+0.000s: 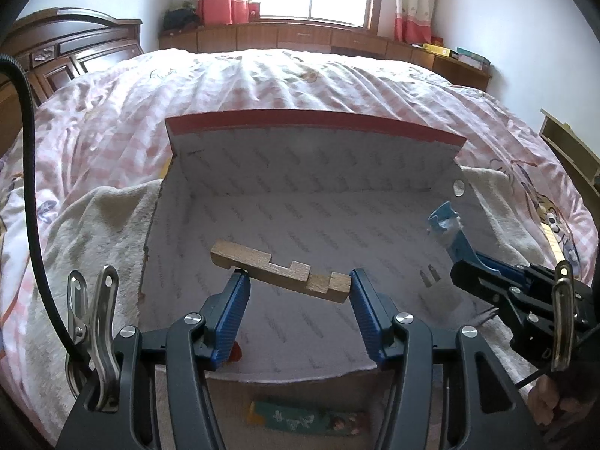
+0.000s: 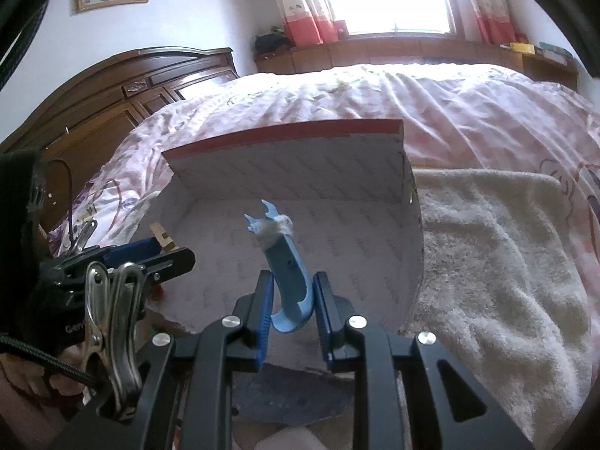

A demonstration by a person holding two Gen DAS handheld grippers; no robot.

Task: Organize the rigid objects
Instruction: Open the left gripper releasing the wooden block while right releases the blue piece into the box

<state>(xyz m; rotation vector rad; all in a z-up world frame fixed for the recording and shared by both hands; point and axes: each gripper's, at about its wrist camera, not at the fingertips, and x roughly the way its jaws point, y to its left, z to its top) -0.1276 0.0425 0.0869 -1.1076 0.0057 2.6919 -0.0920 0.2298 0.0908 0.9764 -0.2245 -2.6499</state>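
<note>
From the left wrist camera, the left claw [image 1: 298, 281] is clamped on a wooden notched block [image 1: 282, 270], its blue pads [image 1: 234, 309] pressing the two ends. The block is a pale, unfinished bar with square cut-outs along its upper edge and one end stepped down; it tilts, left end farther and higher. It hangs above the floor of an open cardboard box [image 1: 300, 232], which has a white printed lining, a red rim along its far flap and a torn near wall. The box sits on a cream towel [image 1: 101, 232] spread over a pink checked bed quilt [image 1: 262, 78]. At the right, the right claw [image 1: 455, 270] reaches in over the box's right side carrying a light-blue plastic tool [image 1: 448, 225].

From the right wrist camera, the right claw [image 2: 290, 309] is closed on the plastic tool [image 2: 288, 266], gripping its curved hook end. The tool stands nearly upright, its forked tip wrapped in something whitish, over the box [image 2: 337, 247] interior. At the left, the left claw [image 2: 170, 251] holds the wooden block [image 2: 163, 238], mostly hidden.
</note>
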